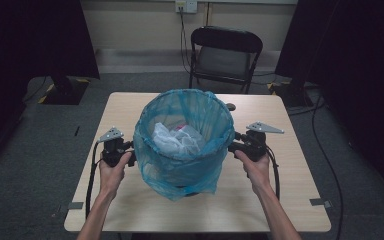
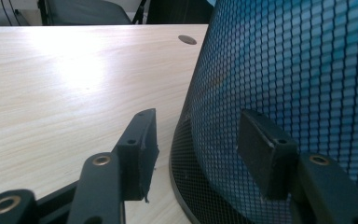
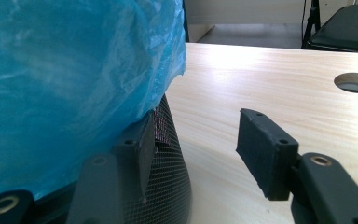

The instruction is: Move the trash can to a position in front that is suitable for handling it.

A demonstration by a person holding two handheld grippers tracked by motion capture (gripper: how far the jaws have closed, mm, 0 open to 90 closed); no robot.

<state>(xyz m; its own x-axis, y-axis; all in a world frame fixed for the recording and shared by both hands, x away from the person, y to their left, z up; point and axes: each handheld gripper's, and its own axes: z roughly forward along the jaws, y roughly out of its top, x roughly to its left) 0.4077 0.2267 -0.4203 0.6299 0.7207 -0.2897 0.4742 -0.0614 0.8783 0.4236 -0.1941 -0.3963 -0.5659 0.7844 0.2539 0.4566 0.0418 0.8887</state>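
Mesh wastebasket looks light and fairly stiff: thin black wire mesh walls, nearly empty, so likely easy to shift or tip with a small push. The blue bin liner over it is soft, thin and slippery; a pinch on film alone would probably stretch or slide it off rather than move the basket. Best hold, as I judge it: the folded-over liner at the rim if the bag is the goal, or the mesh wall from both sides at once if the basket is to be moved. Mesh may dent under a hard squeeze.

Looks: round basket tapering toward its base, black mesh, translucent blue liner draped over the rim and hanging unevenly down the outside, lowest at the near side. Crumpled white trash with a bit of pink lies inside the basket.

Basket stands upright at the middle of the desk. Left tool sits just beside the basket's left wall, low; in the left gripper view its jaws stand wide, one in front of the mesh, nothing gripped. Right tool is just beside the basket's right wall; in the right gripper view jaws wide, one against the mesh under the liner's edge, the other over bare desk. A black folding chair stands beyond the basket, off the desk.
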